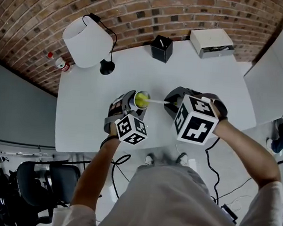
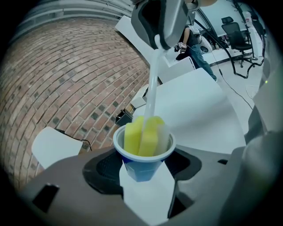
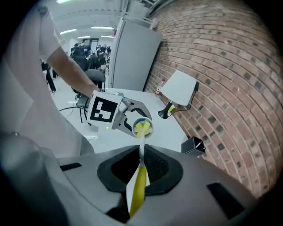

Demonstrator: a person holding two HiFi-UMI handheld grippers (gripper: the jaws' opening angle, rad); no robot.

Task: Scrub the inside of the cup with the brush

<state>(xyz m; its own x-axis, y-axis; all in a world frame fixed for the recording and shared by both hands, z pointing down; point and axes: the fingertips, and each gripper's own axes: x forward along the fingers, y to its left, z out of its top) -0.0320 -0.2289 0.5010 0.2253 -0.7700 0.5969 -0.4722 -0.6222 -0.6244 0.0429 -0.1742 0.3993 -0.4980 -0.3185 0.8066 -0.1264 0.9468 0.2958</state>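
A blue cup with a white rim is clamped in my left gripper, held above the white table. The brush's yellow sponge head sits inside the cup, its white handle rising toward my right gripper. In the head view the cup lies tipped with its mouth toward the right, sponge head in it. My right gripper is shut on the brush's yellow-and-white handle, which points at the cup. My left gripper and my right gripper face each other.
A white lamp with a black base stands at the table's back left. A black box and a white box sit along the back edge by the brick wall. Cables hang off the table's near edge.
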